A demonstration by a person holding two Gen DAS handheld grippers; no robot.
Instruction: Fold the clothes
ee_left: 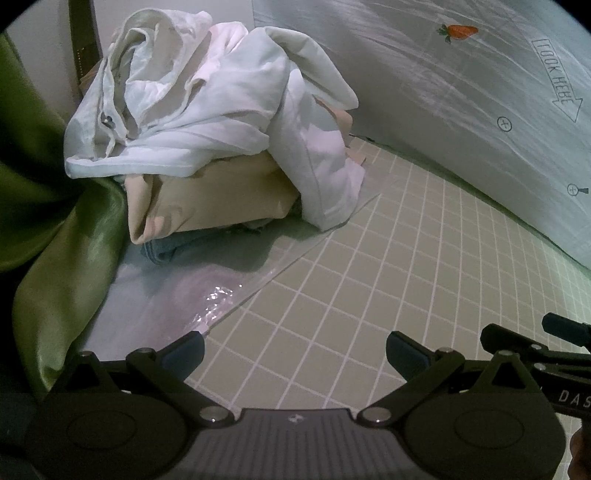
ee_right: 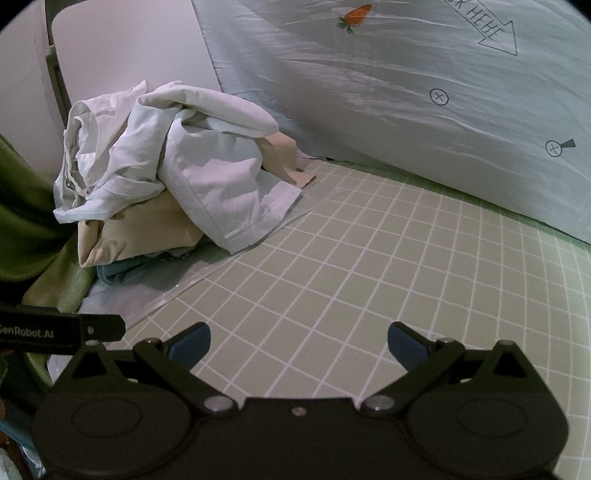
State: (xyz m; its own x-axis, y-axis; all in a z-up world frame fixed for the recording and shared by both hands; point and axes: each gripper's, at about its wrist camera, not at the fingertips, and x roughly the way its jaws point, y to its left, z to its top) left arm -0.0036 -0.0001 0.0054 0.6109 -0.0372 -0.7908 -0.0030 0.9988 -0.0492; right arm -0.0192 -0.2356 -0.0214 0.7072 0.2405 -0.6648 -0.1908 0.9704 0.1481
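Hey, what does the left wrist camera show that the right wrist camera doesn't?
Only the left wrist view shows a dark strap hanging behind the pile and the right tongs at its edge. Only the right wrist view shows the left tongs' lettered body and a pale panel behind the clothes. Both share the white garment over beige cloth, the grid mat, the green fabric and the carrot-print sheet.

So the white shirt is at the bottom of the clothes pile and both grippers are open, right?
Not quite. The white shirt lies on top of the clothes pile, over the beige garment; the left wrist view shows it best. The left gripper and the right gripper are indeed both open.
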